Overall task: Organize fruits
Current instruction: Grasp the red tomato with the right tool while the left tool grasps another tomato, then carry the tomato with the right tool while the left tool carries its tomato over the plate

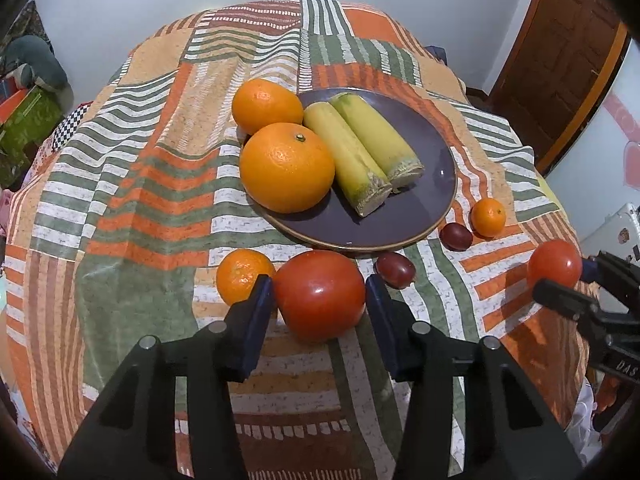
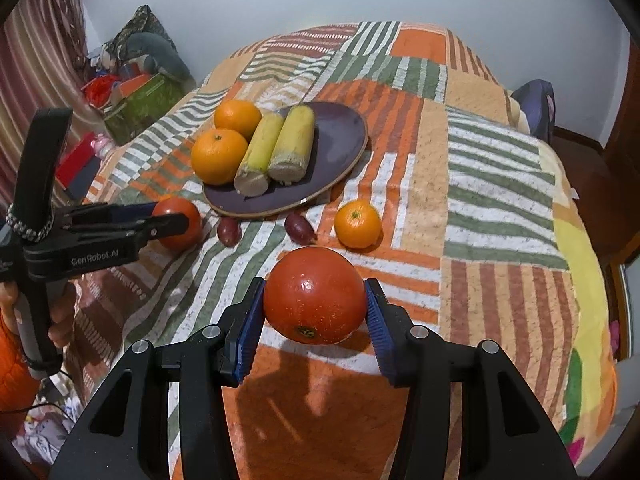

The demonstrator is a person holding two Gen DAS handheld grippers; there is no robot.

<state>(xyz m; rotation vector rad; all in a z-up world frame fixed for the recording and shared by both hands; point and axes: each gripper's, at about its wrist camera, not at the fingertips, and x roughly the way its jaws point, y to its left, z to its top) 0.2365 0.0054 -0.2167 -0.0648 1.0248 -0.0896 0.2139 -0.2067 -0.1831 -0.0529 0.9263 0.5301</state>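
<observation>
Fruits lie on a patterned cloth (image 2: 500, 184): two oranges (image 1: 287, 167) and two yellow stalks (image 1: 348, 156) on a purple plate (image 1: 436, 184), with small oranges (image 1: 488, 217) and dark plums (image 1: 395, 270) beside it. Left gripper (image 1: 319, 300) has its pads touching both sides of a tomato (image 1: 319, 294) resting on the cloth. Right gripper (image 2: 315, 300) is clamped on another tomato (image 2: 315, 295), held clear of the cloth.
</observation>
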